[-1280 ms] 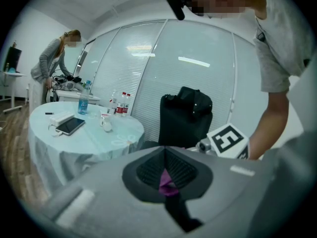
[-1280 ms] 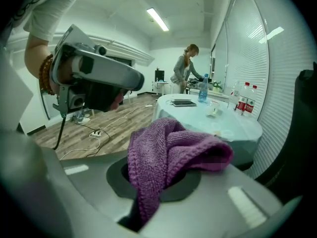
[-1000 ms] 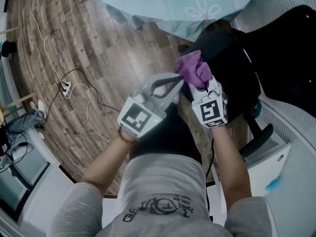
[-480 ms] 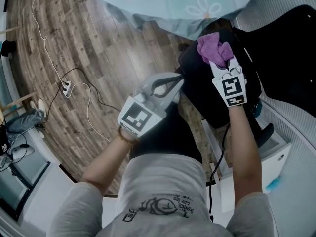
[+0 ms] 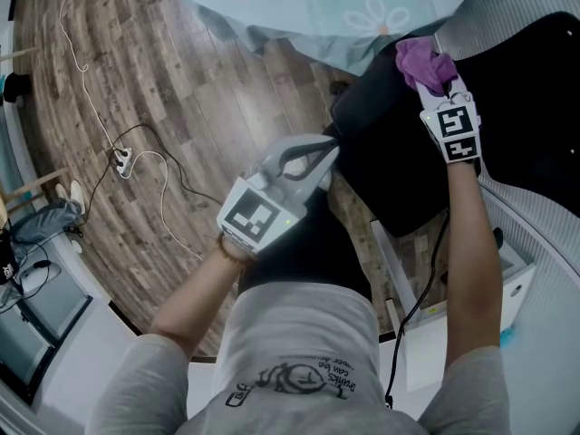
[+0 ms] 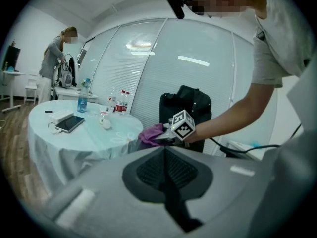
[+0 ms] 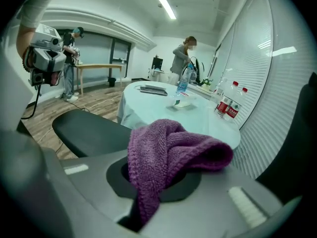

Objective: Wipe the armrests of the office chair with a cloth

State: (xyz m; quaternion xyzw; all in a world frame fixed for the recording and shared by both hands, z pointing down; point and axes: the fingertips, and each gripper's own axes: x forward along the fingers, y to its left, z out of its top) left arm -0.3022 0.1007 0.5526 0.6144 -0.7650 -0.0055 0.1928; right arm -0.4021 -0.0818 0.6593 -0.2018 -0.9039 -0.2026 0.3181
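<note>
The black office chair's seat point(image 5: 399, 157) lies right of centre, its backrest point(image 5: 535, 98) at the far right. My right gripper point(image 5: 433, 78) is shut on a crumpled purple cloth point(image 5: 419, 59), held over the seat's far edge near the backrest. In the right gripper view the cloth point(image 7: 168, 150) bulges out of the right gripper point(image 7: 151, 177), with the seat point(image 7: 91, 130) below left. My left gripper point(image 5: 328, 149) hangs shut and empty beside the seat's left edge; its own view shows the left gripper point(image 6: 165, 151) closed and the cloth point(image 6: 151, 134) beyond. I cannot make out an armrest.
A round table under a pale blue cover point(image 5: 326, 7) stands just beyond the chair, with a phone and bottles point(image 7: 232, 103) on it. Cables and a power strip point(image 5: 120, 161) lie on the wooden floor to the left. A white cabinet point(image 5: 480, 306) sits at the right.
My right gripper has carried the cloth away from the left gripper, up and right across the seat toward the backrest. The left gripper has stayed put.
</note>
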